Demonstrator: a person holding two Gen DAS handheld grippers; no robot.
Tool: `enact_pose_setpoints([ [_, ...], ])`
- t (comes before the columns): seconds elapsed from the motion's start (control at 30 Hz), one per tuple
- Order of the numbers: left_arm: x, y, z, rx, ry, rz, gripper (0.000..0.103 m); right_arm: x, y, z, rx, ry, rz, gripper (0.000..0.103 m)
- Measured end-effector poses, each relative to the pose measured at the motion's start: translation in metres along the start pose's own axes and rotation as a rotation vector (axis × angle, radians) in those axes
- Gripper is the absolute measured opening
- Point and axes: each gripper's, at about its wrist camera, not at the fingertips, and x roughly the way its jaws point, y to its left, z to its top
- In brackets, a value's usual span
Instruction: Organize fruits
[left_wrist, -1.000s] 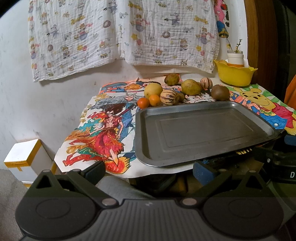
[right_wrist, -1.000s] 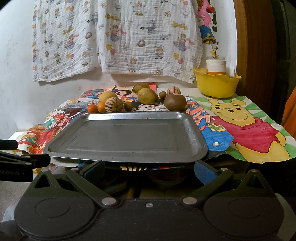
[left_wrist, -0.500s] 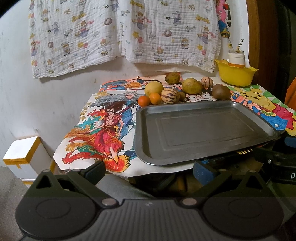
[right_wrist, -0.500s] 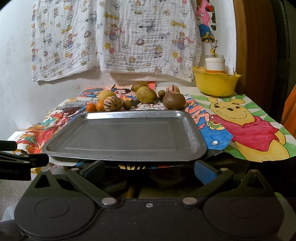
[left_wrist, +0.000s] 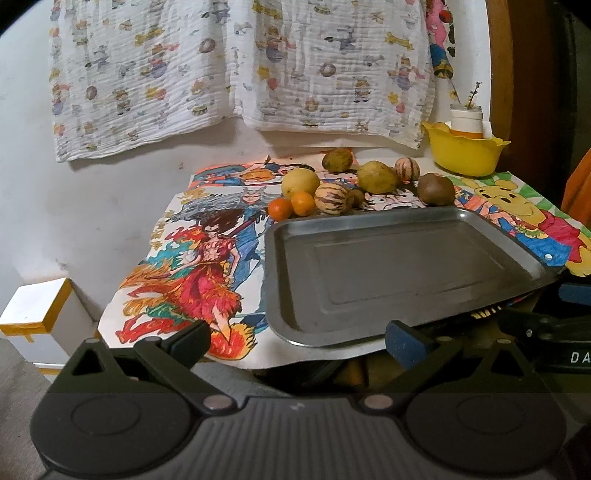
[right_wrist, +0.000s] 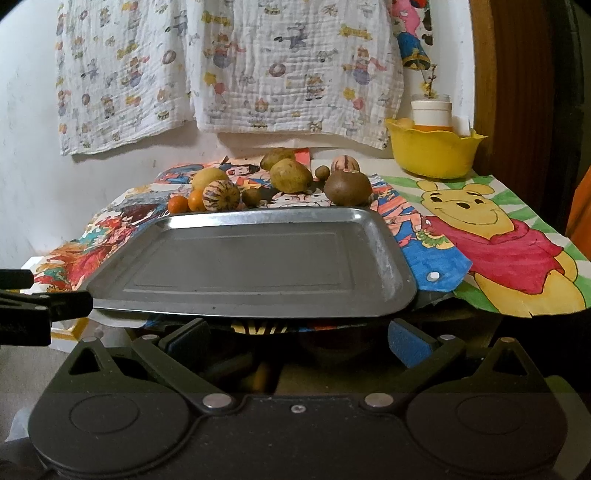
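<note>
Steel tray (right_wrist: 251, 258) bare, white box (left_wrist: 33, 314) plain only from left view, perhaps a corner in right, left gripper (left_wrist: 295, 341) and right gripper (right_wrist: 295, 341) low before table edge, jaws apart, holding nothing.

A bare grey metal tray (right_wrist: 251, 258) lies flat just ahead of the right claw (right_wrist: 297, 338), its near edge overhanging the worktop. Beyond its far rim the fruits sit in a loose cluster — two small oranges (right_wrist: 186, 202) and a striped round fruit (right_wrist: 221, 195) ahead-left, a yellow-green one (right_wrist: 290, 175) ahead, a brown one (right_wrist: 348, 187) ahead-right, touching the rim.
</note>
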Motion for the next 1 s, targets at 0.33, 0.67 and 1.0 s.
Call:
enact_pose_setpoints([
  [0.33,0.009,0.017,0.023,-0.047,0.004,-0.035,0.103,0.007,0.002,0.028,-0.062,-0.018,0.008,0.103],
  [0.67,0.053,0.056,0.066,-0.089,0.006,-0.009,0.103,0.044,-0.009,0.058,-0.079,-0.012,0.032,0.103],
  [1.0,0.107,0.075,0.093,-0.078,0.037,-0.066,0.103,0.086,0.001,0.087,-0.236,-0.020,0.095,0.103],
])
